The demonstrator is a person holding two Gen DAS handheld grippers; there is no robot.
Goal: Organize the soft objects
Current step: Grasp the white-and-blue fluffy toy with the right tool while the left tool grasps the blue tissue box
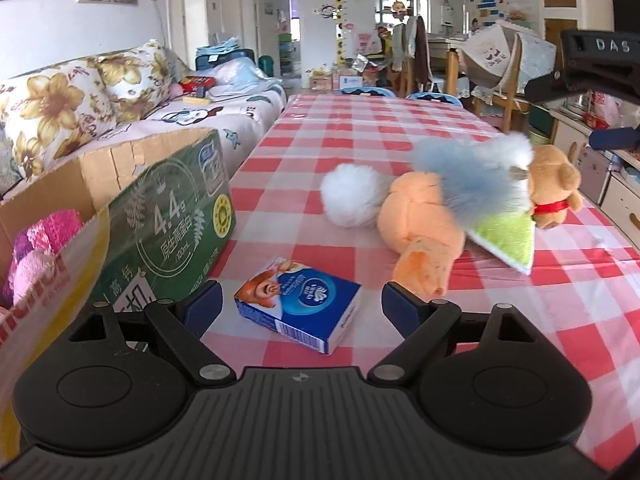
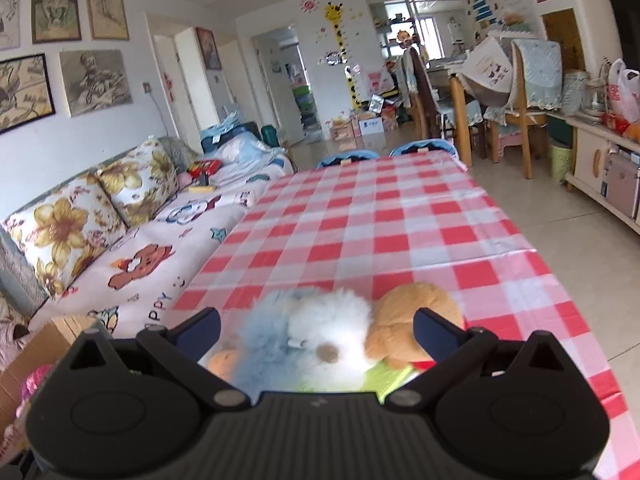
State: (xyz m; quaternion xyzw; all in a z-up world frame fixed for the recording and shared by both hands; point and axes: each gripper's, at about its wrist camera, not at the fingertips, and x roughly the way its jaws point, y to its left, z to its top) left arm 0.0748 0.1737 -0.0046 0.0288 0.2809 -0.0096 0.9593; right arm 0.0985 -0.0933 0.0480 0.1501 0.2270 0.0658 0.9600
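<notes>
A heap of soft toys lies on the checked tablecloth (image 1: 360, 128): a white pompom (image 1: 351, 196), an orange plush (image 1: 424, 228), a fluffy blue-and-white toy (image 1: 476, 176), a green cloth wedge (image 1: 510, 240) and a brown bear (image 1: 554, 184). My left gripper (image 1: 300, 304) is open low over the table, a blue tissue pack (image 1: 300, 308) lying between its fingers, untouched. My right gripper (image 2: 318, 328) is open above the heap. The fluffy toy (image 2: 312, 336) sits between its fingers, with the bear (image 2: 412, 320) by the right finger and the orange plush (image 2: 224, 360) at the left.
A green cardboard box (image 1: 160, 216) stands open at the table's left edge with pink plush (image 1: 40, 240) inside. A sofa (image 2: 120, 240) runs along the left. The black body of the right gripper (image 1: 592, 68) hangs at upper right. Chairs (image 2: 520, 92) stand beyond the table's far end.
</notes>
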